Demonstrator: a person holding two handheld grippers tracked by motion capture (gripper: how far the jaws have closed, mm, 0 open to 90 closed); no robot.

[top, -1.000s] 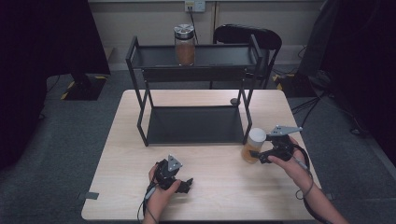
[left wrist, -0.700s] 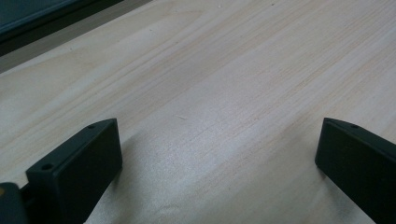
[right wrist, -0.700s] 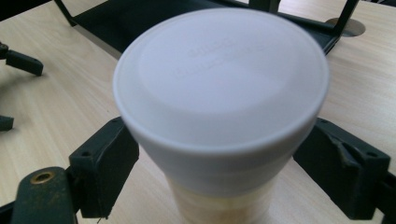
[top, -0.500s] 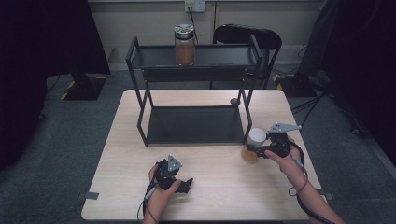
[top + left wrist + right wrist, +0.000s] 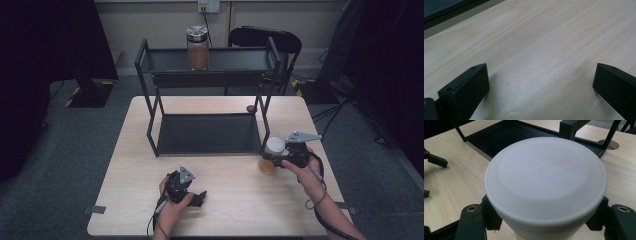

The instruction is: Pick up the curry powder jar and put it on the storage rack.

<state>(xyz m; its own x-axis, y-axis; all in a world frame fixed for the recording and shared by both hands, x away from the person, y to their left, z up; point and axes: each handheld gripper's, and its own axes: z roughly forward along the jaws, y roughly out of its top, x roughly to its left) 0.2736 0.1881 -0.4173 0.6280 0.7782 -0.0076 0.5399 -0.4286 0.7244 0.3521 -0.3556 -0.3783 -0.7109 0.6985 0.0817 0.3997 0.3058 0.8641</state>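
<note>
Right gripper view: right gripper has just been closing, now clamped below the white lid of the jar, judged rigid, smooth, moderately heavy.

In the right gripper view the jar is being cut off at six o'clock by the picture's edge, its body being hidden under the white lid, whose raised lettering is being blurred beyond reading. The jaw faces are being hidden behind it.
</note>
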